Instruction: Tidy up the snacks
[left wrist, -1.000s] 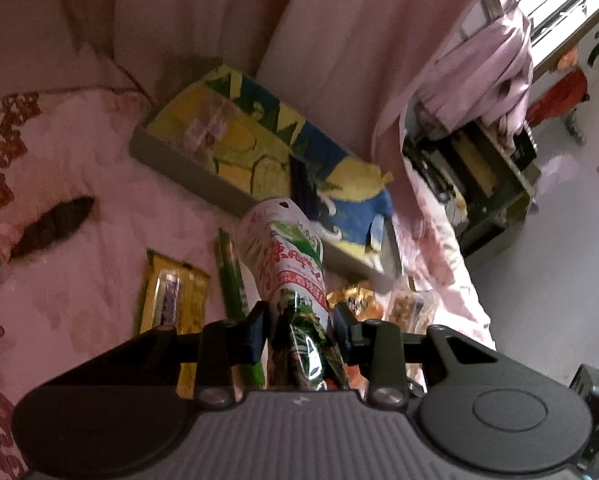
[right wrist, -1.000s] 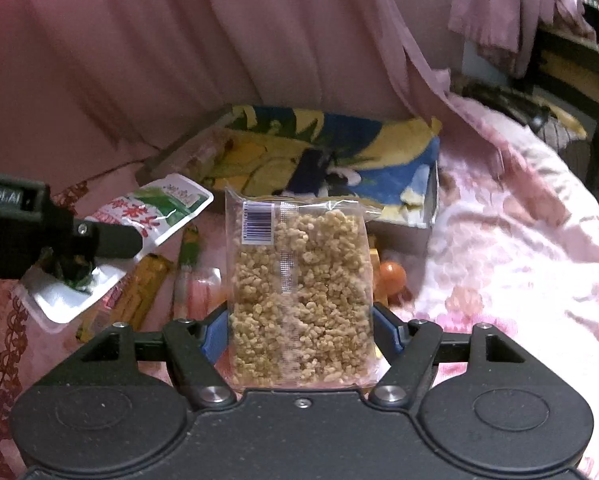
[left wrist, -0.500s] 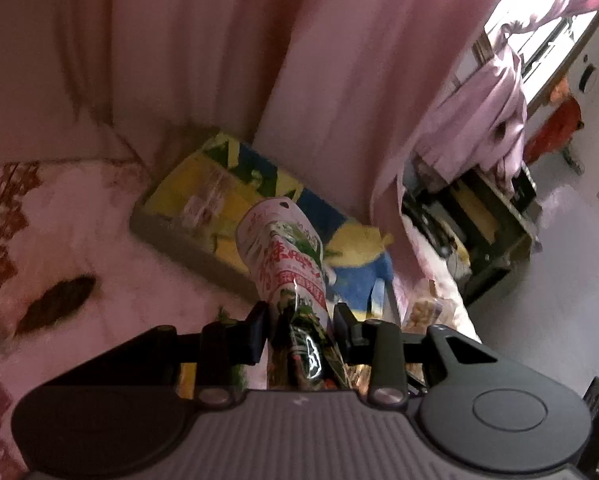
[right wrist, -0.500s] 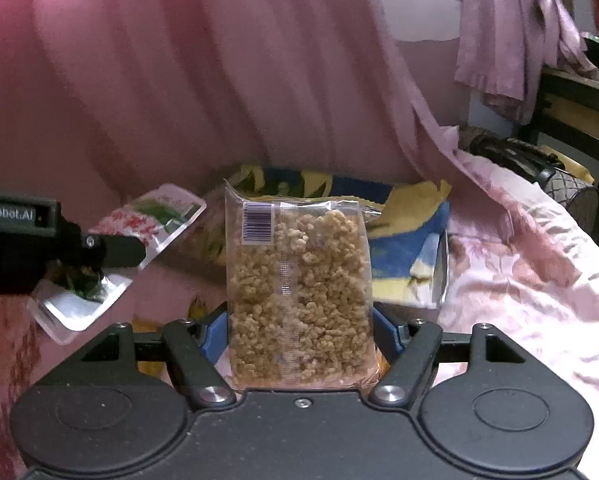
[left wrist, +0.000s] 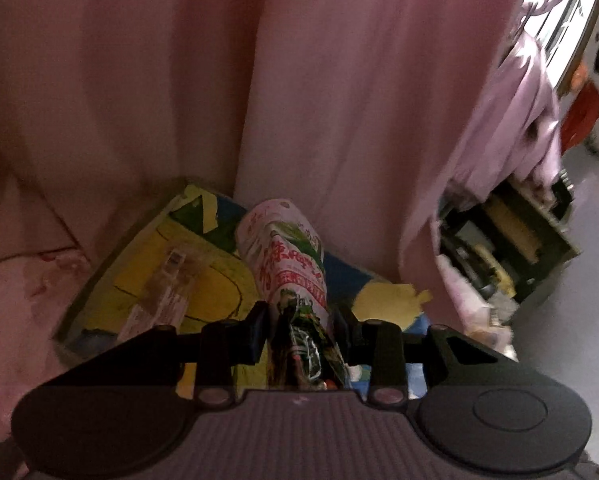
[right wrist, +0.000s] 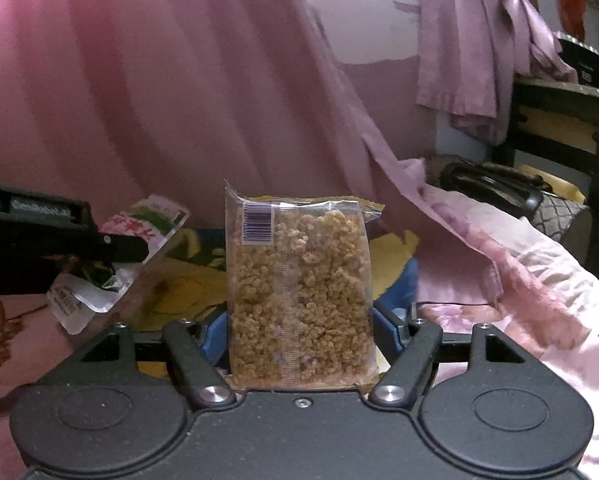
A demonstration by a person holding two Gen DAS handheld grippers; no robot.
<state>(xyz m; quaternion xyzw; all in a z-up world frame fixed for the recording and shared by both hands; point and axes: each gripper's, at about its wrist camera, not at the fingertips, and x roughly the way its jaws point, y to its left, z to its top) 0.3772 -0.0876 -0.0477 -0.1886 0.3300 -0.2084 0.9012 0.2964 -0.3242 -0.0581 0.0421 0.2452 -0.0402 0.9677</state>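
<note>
Left claw (left wrist: 301,322) is clamping a pink-and-green snack pouch (left wrist: 287,256) near its lower end, the rest sticking out ahead of the fingers. Right claw (right wrist: 299,320) is pinching a clear bag of puffed grain bits (right wrist: 299,292) by its two side edges, bag standing upright between the fingers. Both are being held in the air over the bed.

Handling guess: both are looking light and soft. The pouch is flat, glossy film, probably slippery, so gripping across the flat body beats gripping the sealed edge. The grain bag is crinkly and its contents are likely crushable, so a gentle squeeze low on the sides seems best.

Just ahead of and below both claws a shallow box (left wrist: 99,280) with a yellow-and-blue cartoon lining is sitting against the pink curtain (left wrist: 339,100). Inside it, ahead-left of the left claw, one clear wrapped packet (left wrist: 167,284) is lying flat; the rest is showing bare lining. Box looks like the drop spot.
</note>
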